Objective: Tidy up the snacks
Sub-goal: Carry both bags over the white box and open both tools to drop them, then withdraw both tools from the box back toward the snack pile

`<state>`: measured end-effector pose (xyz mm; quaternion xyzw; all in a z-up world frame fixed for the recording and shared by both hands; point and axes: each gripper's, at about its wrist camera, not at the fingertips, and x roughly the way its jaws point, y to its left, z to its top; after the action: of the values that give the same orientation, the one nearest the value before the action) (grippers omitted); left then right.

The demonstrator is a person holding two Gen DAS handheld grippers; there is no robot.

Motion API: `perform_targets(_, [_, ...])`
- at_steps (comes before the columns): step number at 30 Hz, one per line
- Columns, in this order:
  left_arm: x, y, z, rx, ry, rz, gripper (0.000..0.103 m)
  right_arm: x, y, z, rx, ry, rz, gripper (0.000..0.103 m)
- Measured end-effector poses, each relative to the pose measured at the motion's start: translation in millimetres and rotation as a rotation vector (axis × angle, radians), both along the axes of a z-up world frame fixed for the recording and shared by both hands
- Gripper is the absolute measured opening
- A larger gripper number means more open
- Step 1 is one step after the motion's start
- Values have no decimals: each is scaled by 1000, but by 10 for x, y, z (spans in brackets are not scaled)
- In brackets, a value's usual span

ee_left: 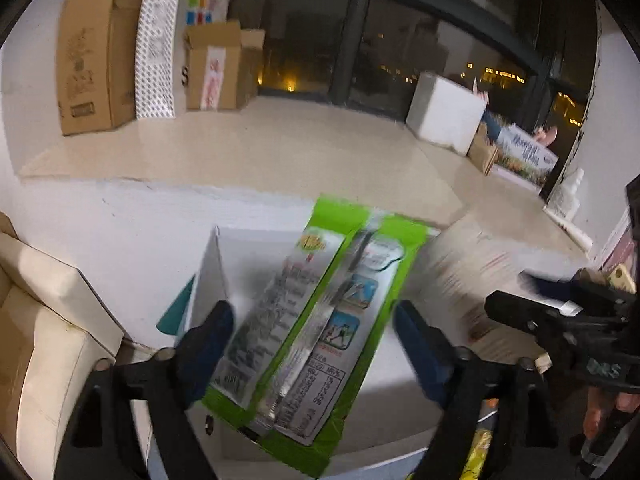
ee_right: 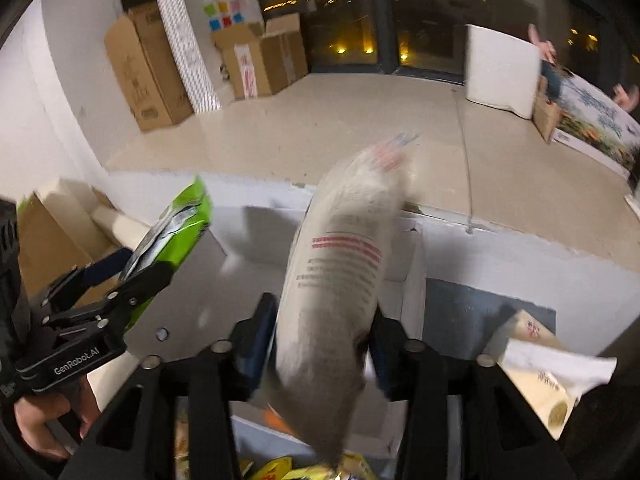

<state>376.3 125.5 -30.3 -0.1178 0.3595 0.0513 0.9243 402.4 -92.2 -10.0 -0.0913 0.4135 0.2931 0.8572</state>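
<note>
Judged early to midway in the sorting, with nothing seen settled in its place yet.

Left claw [ee_left: 314, 312]: spread wide, not gripping. Green packet [ee_left: 308, 340] lying loose and slanted between the fingers, the one finger plainly clear of its edge. Packet poised above the open white box [ee_left: 216, 264] near the middle of the table [ee_left: 120, 240], so probably about to land inside.

Right claw [ee_right: 324, 312]: partly spread around a pale beige packet [ee_right: 336, 280], nose up and blurred. Pads close against both sides of it; cannot tell whether pressing or already let go. Packet likewise over the white box, toward its right wall.

Containers:
- White box: open on top, bare white and grey floor wherever visible, no snack resting in it yet; the part under the two packets is hidden.
- Near edge of the table, below the claws: a heap of yellow wrappers [ee_right: 280, 468], seemingly still unsorted; whether held in a tray or bin cannot be told.
- Right of the box: a beige carton [ee_right: 532, 368] on its side with white paper across it, contents not visible.

Left to do, by judgement: both packets down into the box, then the yellow heap.
</note>
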Motion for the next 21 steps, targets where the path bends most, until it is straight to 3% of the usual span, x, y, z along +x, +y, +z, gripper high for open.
perform_targets(1, [31, -6, -43, 2, 16, -4, 103, -1, 0, -14, -17, -22, -18, 96])
perform_targets(2, [35, -4, -97, 2, 21, -1, 103, -11, -41, -20, -21, -41, -37, 100])
perform_targets(9, [-64, 37, -236, -61, 80, 14, 103, -97, -159, 10, 12, -46, -35, 101])
perform_targets(16, [-612, -139, 109, -10, -1, -20, 103, -541, -415, 283, 155, -116, -39, 103])
perform_targets(21, [-1234, -362, 413, 48, -80, -66, 103, -1028, -705, 421, 262, -105, -22, 103])
